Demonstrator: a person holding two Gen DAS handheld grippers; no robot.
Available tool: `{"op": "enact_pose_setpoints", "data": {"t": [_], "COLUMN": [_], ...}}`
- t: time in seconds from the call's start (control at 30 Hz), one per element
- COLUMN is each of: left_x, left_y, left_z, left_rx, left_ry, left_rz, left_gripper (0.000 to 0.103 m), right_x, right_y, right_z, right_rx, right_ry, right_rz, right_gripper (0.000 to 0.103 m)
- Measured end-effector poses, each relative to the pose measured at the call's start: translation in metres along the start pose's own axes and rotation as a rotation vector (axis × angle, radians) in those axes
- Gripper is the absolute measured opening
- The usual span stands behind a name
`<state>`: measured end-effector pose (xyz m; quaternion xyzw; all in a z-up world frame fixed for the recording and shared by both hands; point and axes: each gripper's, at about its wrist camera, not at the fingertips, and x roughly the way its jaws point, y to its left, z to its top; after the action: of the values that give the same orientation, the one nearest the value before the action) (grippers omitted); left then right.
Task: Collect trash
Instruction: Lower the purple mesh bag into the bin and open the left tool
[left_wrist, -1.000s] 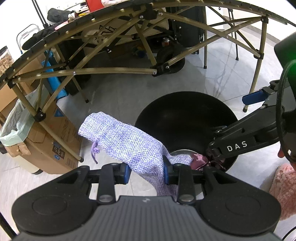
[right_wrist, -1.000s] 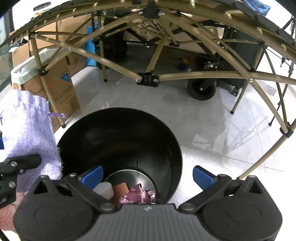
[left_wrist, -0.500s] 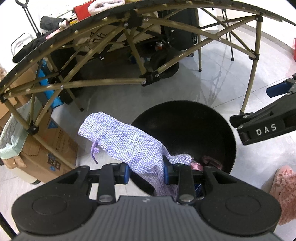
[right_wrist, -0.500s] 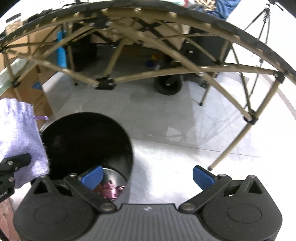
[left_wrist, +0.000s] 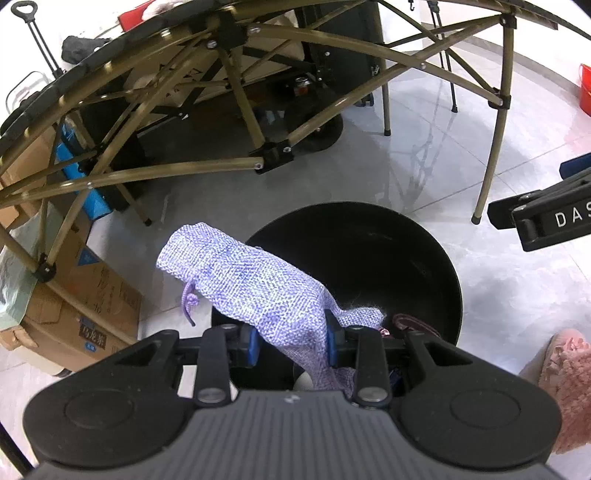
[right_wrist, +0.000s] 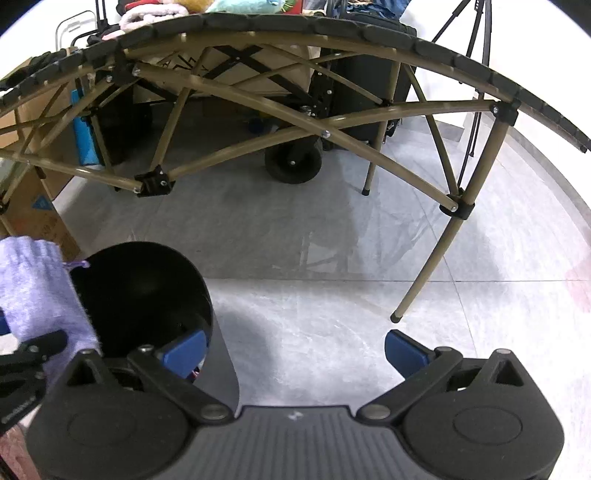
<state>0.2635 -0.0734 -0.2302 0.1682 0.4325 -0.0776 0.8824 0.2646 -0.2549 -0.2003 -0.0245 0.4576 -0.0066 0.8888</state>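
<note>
Between left gripper (left_wrist: 291, 345) pads, purple pouch (left_wrist: 255, 288)

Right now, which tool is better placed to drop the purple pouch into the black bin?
The left tool. It is shut on the purple pouch, which hangs partly over the black bin. The right tool is open, holds nothing and points at the floor beside the bin.

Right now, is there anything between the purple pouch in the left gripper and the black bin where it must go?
Nothing visible blocks it. The left gripper holds the purple pouch over the near rim of the open black bin. The right gripper, open, is off to the side.
</note>
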Motion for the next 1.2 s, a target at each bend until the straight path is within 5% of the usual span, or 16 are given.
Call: {"op": "enact_pose_setpoints", "data": {"t": [0.27,0.33,0.47,0.5,1.2], "left_x": [0.005,0.004,0.0,-0.002,-0.004], "left_y": [-0.004,-0.007,-0.011,-0.011,-0.004], "left_z": [0.002,0.002,0.0,0.0,0.004], "left_rx": [-0.001,0.006,0.019,0.017,-0.026], "left_ry": [-0.003,-0.011,-0.042,-0.055,-0.048], "left_rz": [-0.039,-0.043,-0.011,0.005,0.057], "left_gripper": [0.035,0.045,0.095,0.098,0.103], "right_x": [-0.001,-0.001,-0.001,-0.001,-0.003], "right_y": [0.002,0.002,0.002,0.003,0.007], "right_z": [0.002,0.002,0.002,0.002,0.002], "right_rx": [-0.004,-0.004,-0.007,-0.007,-0.013], "right_ry": [0.0,-0.001,-0.004,-0.005,-0.014], "right_rz": [0.009,0.01,0.016,0.018,0.036], "right_gripper": [0.103,0.103,0.103,0.103,0.103]}}
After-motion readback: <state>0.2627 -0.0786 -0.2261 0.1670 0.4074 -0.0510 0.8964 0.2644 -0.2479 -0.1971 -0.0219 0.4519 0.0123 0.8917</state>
